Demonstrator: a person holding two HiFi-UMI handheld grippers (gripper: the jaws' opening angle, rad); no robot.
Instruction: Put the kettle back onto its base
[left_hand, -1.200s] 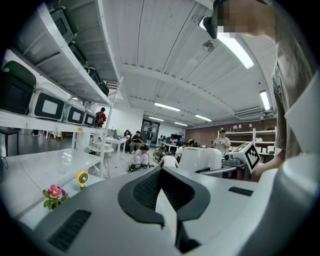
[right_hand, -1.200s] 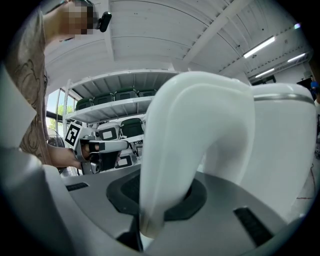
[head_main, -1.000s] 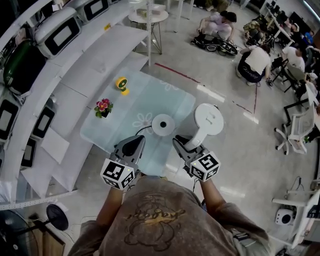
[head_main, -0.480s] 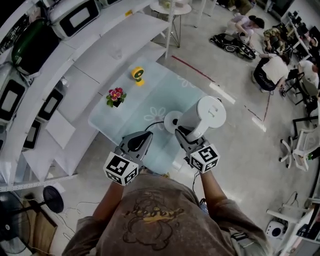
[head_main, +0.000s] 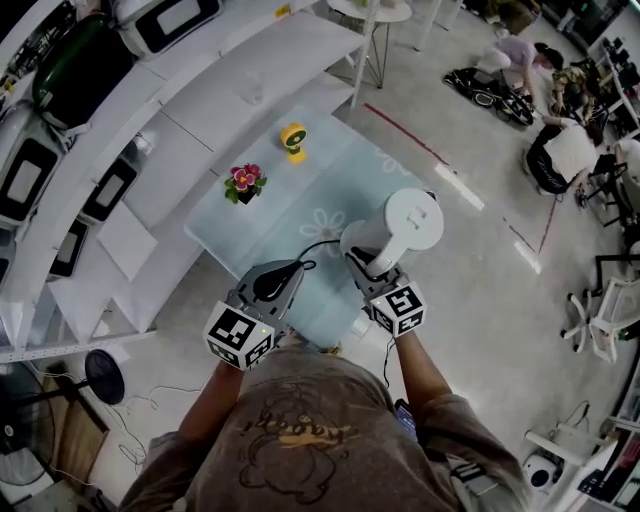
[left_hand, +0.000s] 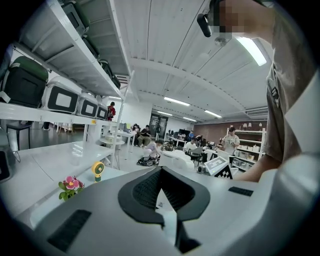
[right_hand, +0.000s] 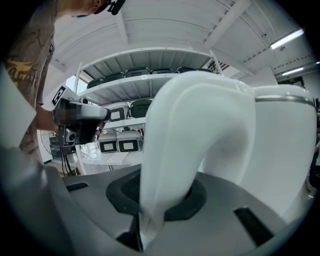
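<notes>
Gripping the white plastic kettle (head_main: 408, 222) by its curved white handle (right_hand: 170, 165), the right tongs (head_main: 363, 262) are clamped on it. The kettle hangs off to one side over the near right part of the pale glass-topped surface (head_main: 300, 195). Left tongs (head_main: 290, 270) are pinched together and empty, just beside.

Likely a stiff, smooth shell, slippery if squeezed on the body, so the handle is the right hold. Weight unknown, no water visible. An off-centre load may swing or tilt.

Round base is hidden under the kettle, so I can't tell if it's seated. Thin black cord (head_main: 318, 246) runs just left of the kettle and could snag. Small potted pink flower (head_main: 243, 182) and little yellow fan-like toy (head_main: 293, 140) sit well apart, no obstruction. White shelf (head_main: 260, 55) stands beyond.
</notes>
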